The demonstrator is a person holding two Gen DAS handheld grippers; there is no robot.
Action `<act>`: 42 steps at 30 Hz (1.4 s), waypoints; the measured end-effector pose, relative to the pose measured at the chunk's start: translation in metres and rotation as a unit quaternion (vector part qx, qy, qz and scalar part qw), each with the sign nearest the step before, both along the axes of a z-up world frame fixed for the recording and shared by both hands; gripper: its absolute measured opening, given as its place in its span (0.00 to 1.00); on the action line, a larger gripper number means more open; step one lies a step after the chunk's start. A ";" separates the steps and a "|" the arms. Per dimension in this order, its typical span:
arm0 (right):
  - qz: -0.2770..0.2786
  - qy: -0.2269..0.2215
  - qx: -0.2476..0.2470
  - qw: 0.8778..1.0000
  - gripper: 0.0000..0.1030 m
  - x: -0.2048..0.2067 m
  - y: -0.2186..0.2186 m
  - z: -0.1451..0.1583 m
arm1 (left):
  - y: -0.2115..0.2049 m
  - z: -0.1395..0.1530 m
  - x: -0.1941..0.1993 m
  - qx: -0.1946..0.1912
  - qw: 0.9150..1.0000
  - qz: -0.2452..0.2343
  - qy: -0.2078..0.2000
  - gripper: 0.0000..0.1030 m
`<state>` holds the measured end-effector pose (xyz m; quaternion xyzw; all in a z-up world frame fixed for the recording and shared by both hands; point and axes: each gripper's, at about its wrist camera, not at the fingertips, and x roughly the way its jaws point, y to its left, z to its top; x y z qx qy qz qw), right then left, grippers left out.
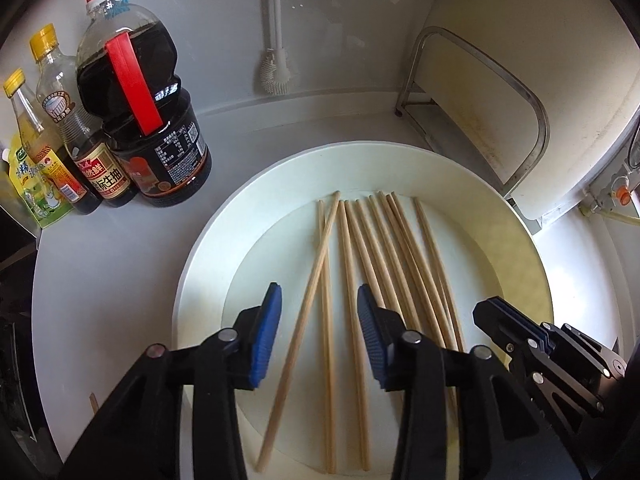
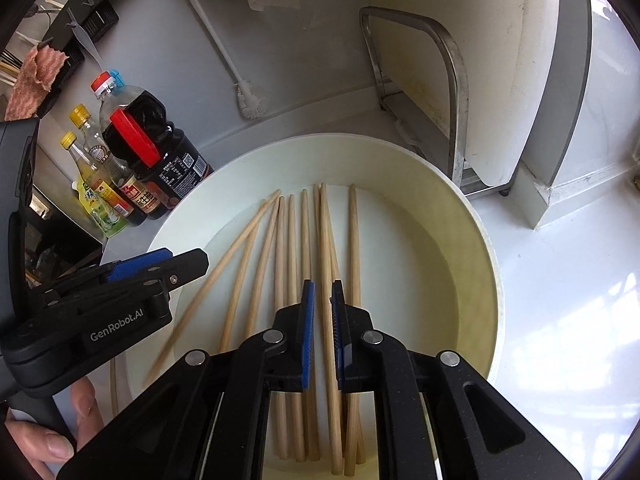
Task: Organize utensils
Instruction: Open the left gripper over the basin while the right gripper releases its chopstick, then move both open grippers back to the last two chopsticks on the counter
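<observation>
Several wooden chopsticks (image 1: 348, 264) lie side by side in a wide white basin (image 1: 208, 248); one slants across the others at the left. My left gripper (image 1: 318, 300) is open above the left chopsticks, holding nothing. In the right wrist view the same chopsticks (image 2: 292, 264) fill the basin (image 2: 476, 240). My right gripper (image 2: 323, 292) hovers over the middle of the bundle, its blue pads (image 2: 307, 320) narrowly apart with a chopstick showing in the gap. Whether they grip it is unclear. The left gripper also shows in the right wrist view (image 2: 160, 264).
Sauce and oil bottles (image 1: 144, 120) stand on the white counter left of the basin. A metal rack (image 1: 480, 120) with a cutting board stands behind at the right. A white brush (image 1: 276, 68) hangs on the back wall. One chopstick (image 2: 114, 384) lies outside the basin.
</observation>
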<state>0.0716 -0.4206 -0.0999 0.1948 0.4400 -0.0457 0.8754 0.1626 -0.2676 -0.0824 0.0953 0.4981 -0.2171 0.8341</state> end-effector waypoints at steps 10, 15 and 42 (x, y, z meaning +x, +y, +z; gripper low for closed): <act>-0.008 0.003 -0.006 1.000 0.08 -0.006 0.003 0.002 | 0.008 0.007 -0.005 0.005 1.000 -0.004 -0.010 0.43; -0.017 0.004 -0.009 1.000 0.08 -0.012 0.007 0.005 | 0.019 0.008 -0.013 0.013 1.000 -0.004 -0.008 0.43; -0.010 -0.008 -0.063 0.998 0.44 -0.094 0.154 0.034 | 0.183 0.025 -0.090 0.026 0.998 0.000 -0.051 0.76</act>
